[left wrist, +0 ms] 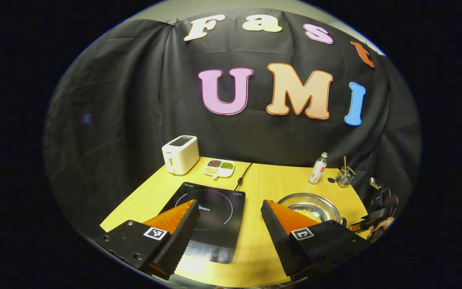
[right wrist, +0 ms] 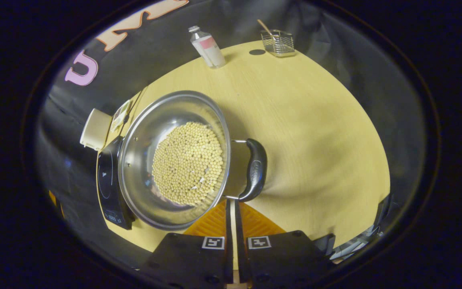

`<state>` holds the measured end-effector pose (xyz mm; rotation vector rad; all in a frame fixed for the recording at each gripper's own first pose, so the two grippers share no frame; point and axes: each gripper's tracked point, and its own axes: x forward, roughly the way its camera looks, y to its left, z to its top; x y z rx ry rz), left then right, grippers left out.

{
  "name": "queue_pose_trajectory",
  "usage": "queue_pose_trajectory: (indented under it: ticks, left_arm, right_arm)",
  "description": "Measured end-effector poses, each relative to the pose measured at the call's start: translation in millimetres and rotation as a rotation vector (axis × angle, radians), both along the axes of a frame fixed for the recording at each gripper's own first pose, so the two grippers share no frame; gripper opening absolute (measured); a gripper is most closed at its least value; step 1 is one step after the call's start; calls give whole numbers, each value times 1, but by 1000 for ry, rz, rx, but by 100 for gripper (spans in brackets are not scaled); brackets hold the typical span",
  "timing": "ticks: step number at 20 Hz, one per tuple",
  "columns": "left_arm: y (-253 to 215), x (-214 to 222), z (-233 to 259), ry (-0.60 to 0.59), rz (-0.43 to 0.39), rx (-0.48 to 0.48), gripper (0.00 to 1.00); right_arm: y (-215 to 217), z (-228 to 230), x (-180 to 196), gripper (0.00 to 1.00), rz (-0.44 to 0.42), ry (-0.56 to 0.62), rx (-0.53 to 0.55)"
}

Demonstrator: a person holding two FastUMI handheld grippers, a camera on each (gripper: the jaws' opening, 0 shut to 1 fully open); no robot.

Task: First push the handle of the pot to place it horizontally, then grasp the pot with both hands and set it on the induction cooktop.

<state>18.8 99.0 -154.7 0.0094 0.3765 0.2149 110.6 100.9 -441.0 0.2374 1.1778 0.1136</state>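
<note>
Left gripper view. The left gripper (left wrist: 229, 210) hung above the near edge of the tabletop (left wrist: 263, 176), its fingers spread wide with nothing between them. The cooktop (left wrist: 211, 218) lay directly ahead, partly behind the left finger. The pot (left wrist: 309, 206) stood on the tabletop to the right of the cooktop, close beside it but not on it; the right finger covered its near rim, so the handle could not be made out here. A toaster (left wrist: 180, 154), a divided dish (left wrist: 219, 167), a bottle (left wrist: 318, 168) and a glass holder (left wrist: 345, 176) stood along the far edge. The other gripper (left wrist: 379, 210) showed dimly at the right margin, too cut off to read.

Right gripper view. The right gripper (right wrist: 232, 206) looked steeply down, its fingers drawn almost together with a narrow slit between them, gripping nothing. The pot (right wrist: 142, 132), holding pale beans (right wrist: 187, 162), lay just ahead and to the left. Its handle (right wrist: 255, 169) projected from the right side of the rim, the grip's long axis running roughly fore-and-aft in this view, its lower end just beyond the fingertips; whether they touched could not be told. The right gripper was judged the nearer for the push. The cooktop (right wrist: 108, 180) lay beyond the pot's left side, mostly hidden by it.
</note>
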Motion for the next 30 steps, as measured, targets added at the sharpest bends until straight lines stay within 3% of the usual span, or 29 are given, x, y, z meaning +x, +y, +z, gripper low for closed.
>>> queue_pose_trajectory:
  ticks: [9,17,18,19,20,24,27,28,29,30]
  left_arm:
    - [-15,15,-28,81,81,6,96]
    - [-29,28,-51,157,93,42,95]
    - [-30,31,-53,161,91,45,95]
    - [-30,35,-54,162,88,46,95]
    - [-29,39,-55,167,88,49,95]
    - [-35,52,-69,196,64,29,95]
    - [-46,65,-94,249,5,-20,95]
    - [-51,69,-104,277,-20,-41,95]
    - [-55,73,-115,308,-43,-62,95]
    - [-57,77,-126,337,-60,-85,95]
  right_arm:
    - [-9,3,40,7,77,13,10]
    - [-15,6,63,8,151,40,41]
    - [-19,10,63,0,151,54,58]
    - [-22,10,64,14,153,60,69]
    - [-26,11,66,23,151,56,80]
    - [-34,30,77,84,126,62,191]
    - [-34,31,88,93,113,59,258]
    - [-33,29,91,100,122,66,274]
    - [-31,26,92,100,129,76,288]
    - [-28,23,95,93,136,85,298]
